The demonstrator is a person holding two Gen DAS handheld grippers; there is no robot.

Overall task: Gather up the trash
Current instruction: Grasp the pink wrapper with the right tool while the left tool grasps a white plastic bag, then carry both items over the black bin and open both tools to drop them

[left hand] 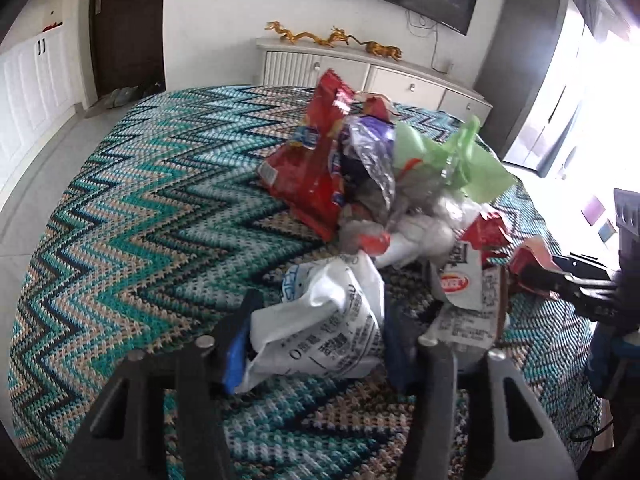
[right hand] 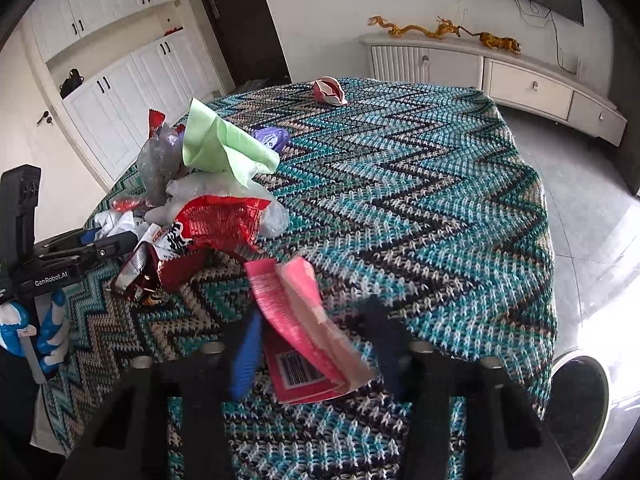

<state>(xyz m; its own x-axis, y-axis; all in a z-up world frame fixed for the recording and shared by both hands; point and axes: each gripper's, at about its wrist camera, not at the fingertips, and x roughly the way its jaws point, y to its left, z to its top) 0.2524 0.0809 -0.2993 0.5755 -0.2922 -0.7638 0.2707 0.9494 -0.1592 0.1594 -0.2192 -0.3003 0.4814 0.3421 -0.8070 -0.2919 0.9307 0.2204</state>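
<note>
Barely started: left tongs (left hand: 316, 344) clamp a white wrapper (left hand: 324, 320), right tongs (right hand: 312, 344) pinch a pink packet (right hand: 296, 320). Wrapper heap (left hand: 380, 184) just beyond both, purple wrapper (right hand: 272, 139) and crumpled pink one (right hand: 330, 90) farther off on the counter (left hand: 140, 200).

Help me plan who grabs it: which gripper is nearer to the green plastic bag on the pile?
Right, though not by much. The right gripper straddles a pink wrapper just below the green plastic bag; the left gripper is around a white bag, with the pile between.
</note>
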